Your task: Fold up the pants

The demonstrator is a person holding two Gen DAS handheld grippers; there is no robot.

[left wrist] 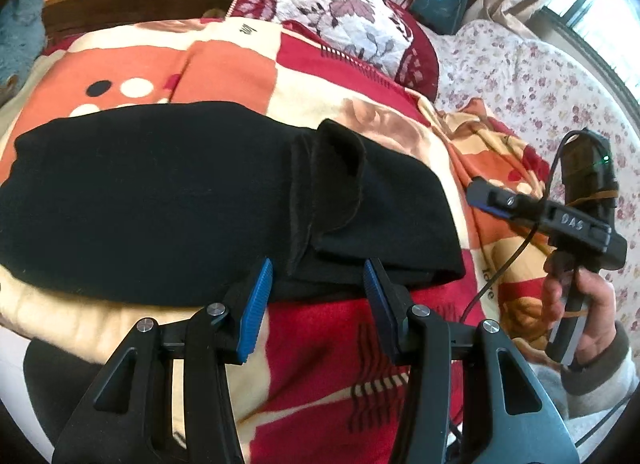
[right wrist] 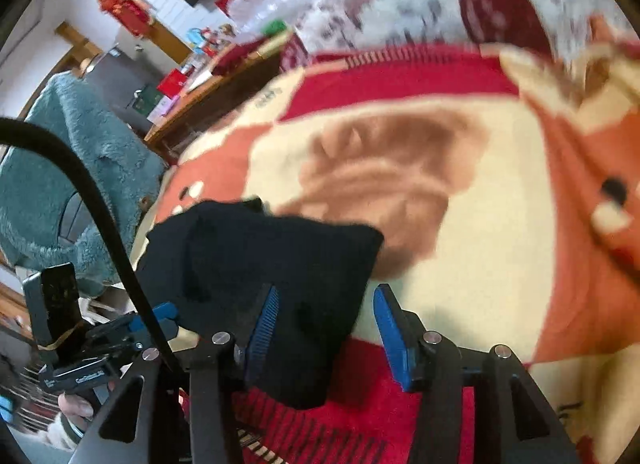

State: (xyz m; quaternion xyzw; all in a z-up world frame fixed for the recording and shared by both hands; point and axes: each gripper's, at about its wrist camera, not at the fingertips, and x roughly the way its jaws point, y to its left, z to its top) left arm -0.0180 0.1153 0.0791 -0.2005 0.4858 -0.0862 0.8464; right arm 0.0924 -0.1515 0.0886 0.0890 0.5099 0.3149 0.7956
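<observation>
— Where are the pants [left wrist: 160, 200]?

— The black pants lie folded across the patterned blanket [left wrist: 328, 364] on the bed, a long dark bundle running sideways. One cuff end [left wrist: 340, 180] is turned up in a loose flap on top of the bundle.

— And the left gripper [left wrist: 318, 304]?

— Its two blue-padded fingers stand spread apart just at the near edge of the pants, pinching nothing.

— The right gripper [right wrist: 326, 336]?

— Its fingers are spread too. In the blurred right wrist view, a corner of the pants shows between them, but nothing is clamped. From the left wrist view it is held off to the right, above the blanket, apart from the pants, with the person's hand [left wrist: 580, 312] around its handle.

— Anything else nearby?

— A floral pillow [left wrist: 340, 12] behind the pants and a teal fleece [right wrist: 80, 168] to the side.
</observation>
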